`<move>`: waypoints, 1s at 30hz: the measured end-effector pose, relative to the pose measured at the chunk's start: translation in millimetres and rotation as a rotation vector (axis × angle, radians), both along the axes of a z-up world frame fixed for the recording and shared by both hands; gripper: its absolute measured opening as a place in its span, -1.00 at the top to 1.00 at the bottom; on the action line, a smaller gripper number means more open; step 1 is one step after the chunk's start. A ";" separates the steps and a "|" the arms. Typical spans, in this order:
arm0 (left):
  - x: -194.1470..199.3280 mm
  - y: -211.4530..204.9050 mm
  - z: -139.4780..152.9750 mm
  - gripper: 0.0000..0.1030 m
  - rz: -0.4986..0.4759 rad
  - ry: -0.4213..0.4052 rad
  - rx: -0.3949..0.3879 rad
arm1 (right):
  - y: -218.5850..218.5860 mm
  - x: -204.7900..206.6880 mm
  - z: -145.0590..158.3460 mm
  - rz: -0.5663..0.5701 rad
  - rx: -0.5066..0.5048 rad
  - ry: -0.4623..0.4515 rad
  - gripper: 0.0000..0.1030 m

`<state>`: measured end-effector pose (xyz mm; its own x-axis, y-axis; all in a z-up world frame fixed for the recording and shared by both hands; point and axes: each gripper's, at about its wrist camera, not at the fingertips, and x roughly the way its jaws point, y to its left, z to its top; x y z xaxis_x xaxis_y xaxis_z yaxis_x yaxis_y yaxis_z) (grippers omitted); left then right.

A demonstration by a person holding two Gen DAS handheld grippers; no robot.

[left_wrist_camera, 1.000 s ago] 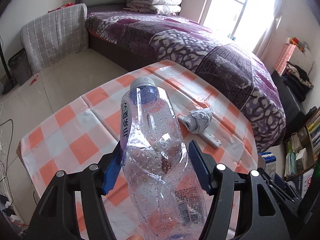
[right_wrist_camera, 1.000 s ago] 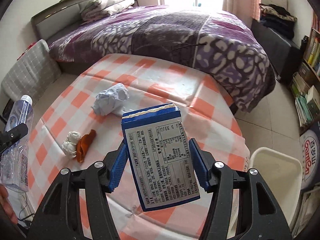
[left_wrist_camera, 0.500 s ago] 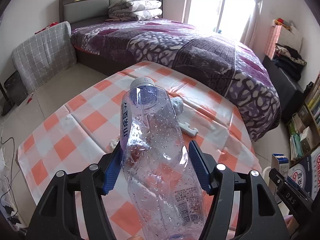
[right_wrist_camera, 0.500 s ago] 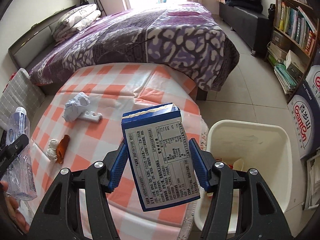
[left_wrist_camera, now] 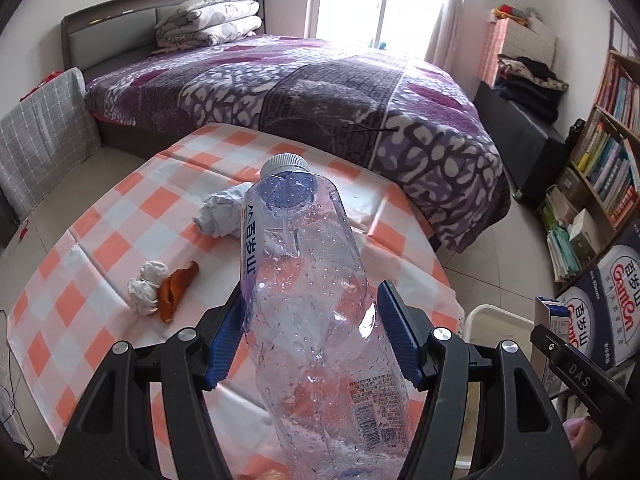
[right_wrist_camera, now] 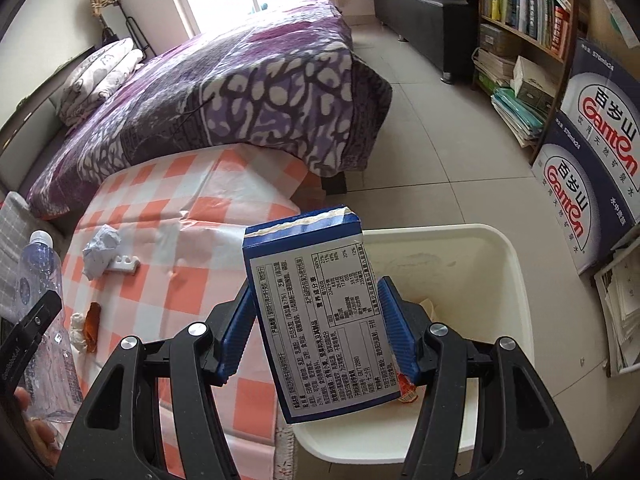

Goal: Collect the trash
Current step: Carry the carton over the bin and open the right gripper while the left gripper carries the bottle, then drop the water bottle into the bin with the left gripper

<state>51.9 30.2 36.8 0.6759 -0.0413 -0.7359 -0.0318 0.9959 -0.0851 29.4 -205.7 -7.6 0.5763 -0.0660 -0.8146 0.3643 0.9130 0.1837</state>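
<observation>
My left gripper point(left_wrist_camera: 310, 328) is shut on a clear crumpled plastic bottle point(left_wrist_camera: 308, 304) with a white cap, held above the checked table point(left_wrist_camera: 100, 240). My right gripper point(right_wrist_camera: 316, 328) is shut on a blue and white carton point(right_wrist_camera: 320, 316), held over the near edge of the white bin point(right_wrist_camera: 500, 280) beside the table. On the table lie a crumpled grey paper ball point(left_wrist_camera: 222, 214), a white tissue wad point(left_wrist_camera: 146, 286), an orange peel point(left_wrist_camera: 176, 290) and a white plastic clip point(right_wrist_camera: 124, 265). The bottle also shows at the left in the right wrist view point(right_wrist_camera: 40, 280).
A bed with a purple cover point(left_wrist_camera: 320, 92) stands behind the table. A bookshelf point(right_wrist_camera: 520, 20) and stacked water cartons point(right_wrist_camera: 592, 168) stand to the right of the bin. The bin holds some scraps point(right_wrist_camera: 428, 308). Tiled floor point(right_wrist_camera: 440, 140) lies between bed and shelf.
Both grippers have swung right with their loads. The right gripper with the carton has moved from above the table to over the bin. The bin's edge has come into the left view.
</observation>
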 end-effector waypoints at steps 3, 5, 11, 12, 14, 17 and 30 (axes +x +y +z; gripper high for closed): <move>0.6 -21.6 -2.5 -0.24 -0.047 0.004 0.002 | -17.6 -4.8 -2.5 -0.046 0.010 0.016 -0.12; 0.6 -36.2 -5.3 -0.24 -0.076 0.012 -0.001 | -33.0 -9.0 -4.9 -0.083 0.017 0.031 -0.12; -2.0 -76.2 -16.2 -0.24 -0.168 0.039 -0.002 | -72.1 -21.0 -10.3 -0.186 0.013 0.067 -0.16; -2.8 -81.9 -17.7 -0.24 -0.181 0.042 -0.001 | -78.4 -23.0 -10.4 -0.204 0.007 0.069 -0.19; -3.4 -95.3 -21.3 -0.24 -0.209 0.051 0.001 | -87.4 -26.7 -10.0 -0.230 0.001 0.066 -0.31; -4.2 -112.1 -27.4 -0.24 -0.243 0.067 0.005 | -99.3 -33.6 -8.4 -0.261 -0.002 0.054 -0.44; -14.8 -171.1 -47.2 -0.24 -0.387 0.115 0.009 | -141.6 -53.4 -8.8 -0.358 0.030 0.044 -0.49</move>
<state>37.2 -140.9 -10.4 0.5252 -0.2699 -0.8070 0.3368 0.9369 -0.0941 -24.0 -347.3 -16.4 0.4854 -0.2333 -0.8426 0.6683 0.7204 0.1855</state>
